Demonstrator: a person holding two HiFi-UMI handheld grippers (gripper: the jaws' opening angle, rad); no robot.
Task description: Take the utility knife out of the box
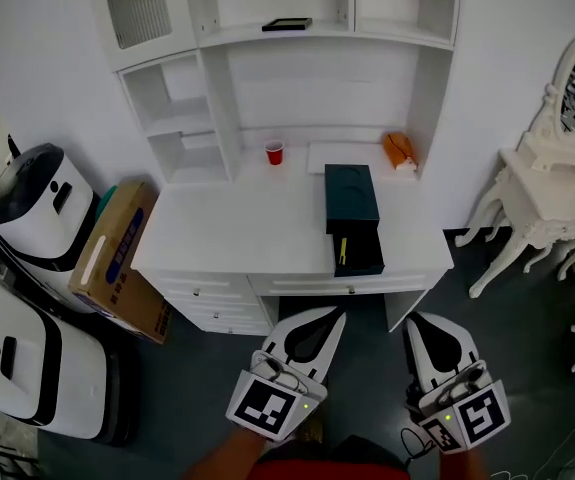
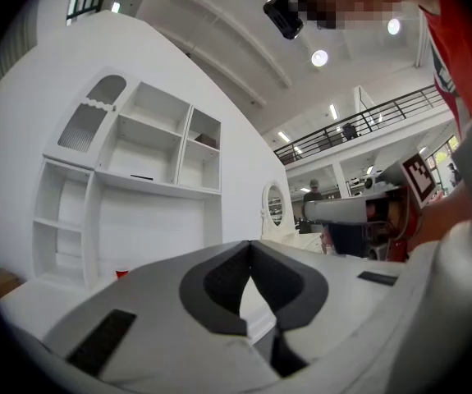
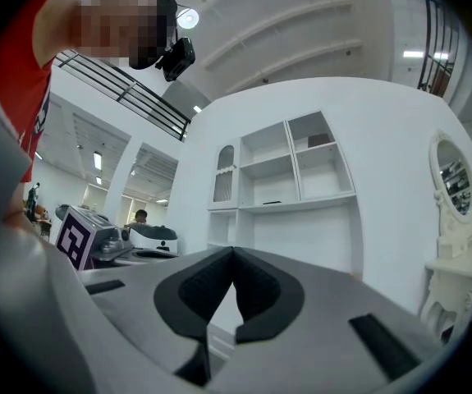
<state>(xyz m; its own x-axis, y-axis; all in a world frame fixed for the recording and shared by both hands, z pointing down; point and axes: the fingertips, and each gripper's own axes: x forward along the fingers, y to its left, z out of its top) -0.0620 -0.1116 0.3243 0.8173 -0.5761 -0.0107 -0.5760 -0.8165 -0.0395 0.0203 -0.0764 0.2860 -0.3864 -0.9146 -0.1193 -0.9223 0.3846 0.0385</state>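
Lying in the pulled-out drawer [image 1: 365, 256] of the dark box [image 1: 351, 196], the yellow utility knife [image 1: 343, 251] was untouched. I judged the task barely begun: the drawer stood open, but the knife was not yet taken. The box sat on the white worktop [image 1: 237, 228], toward its right side, with the drawer facing me at the front edge. Nothing else showed in the drawer. My left tool [image 1: 335, 316] and right tool [image 1: 414, 321] hung in front of the worktop, apart from the knife, each with jaws closed together on nothing. Reaching in, gripping and lifting the knife all remained. Further back stood a red cup [image 1: 274, 153], contents not discernible, and an orange item [image 1: 400, 150]. A cardboard carton [image 1: 117, 258] leaned beside the worktop's left end.
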